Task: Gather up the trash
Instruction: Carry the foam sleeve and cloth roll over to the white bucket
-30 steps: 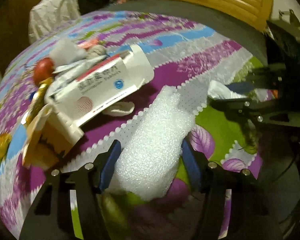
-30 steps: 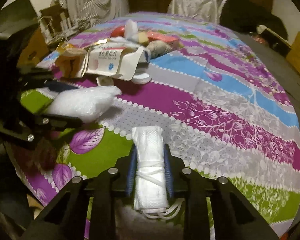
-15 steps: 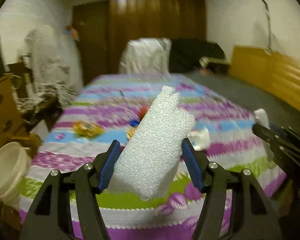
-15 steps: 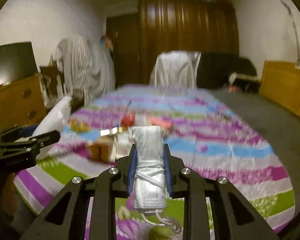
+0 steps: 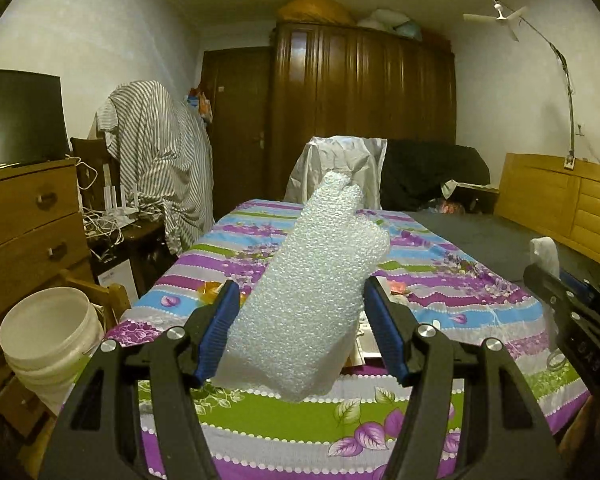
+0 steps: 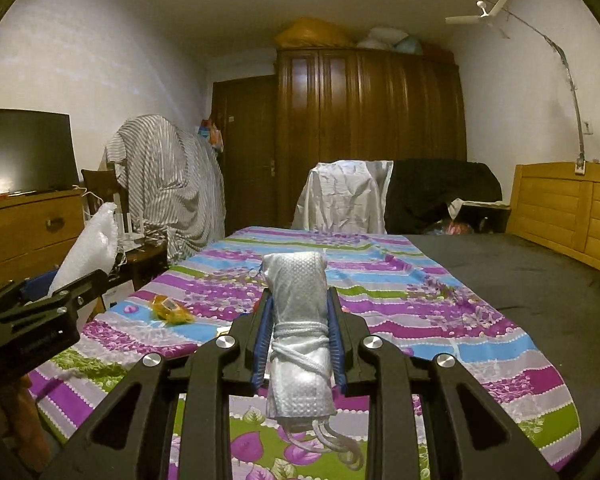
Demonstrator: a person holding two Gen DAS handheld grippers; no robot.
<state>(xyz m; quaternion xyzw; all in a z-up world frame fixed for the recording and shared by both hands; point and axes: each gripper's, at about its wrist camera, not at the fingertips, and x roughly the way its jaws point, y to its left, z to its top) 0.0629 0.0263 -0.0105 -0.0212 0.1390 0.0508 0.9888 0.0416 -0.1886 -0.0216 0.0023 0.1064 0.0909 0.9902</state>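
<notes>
The left claw point(image 5: 300, 336) grips a bubble-wrap wad point(image 5: 316, 292); the right claw point(image 6: 300, 344) pinches a rolled mask point(image 6: 298, 332), both lifted above the bed's point(image 6: 380, 280) near edge. Carrying is underway; next, probably swing left toward the white bucket point(image 5: 48, 336) and release.

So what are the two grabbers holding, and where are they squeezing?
The left gripper squeezes a white foam piece by its lower sides. The right gripper squeezes a rolled white face mask around its middle, where its strings are wrapped.
</notes>
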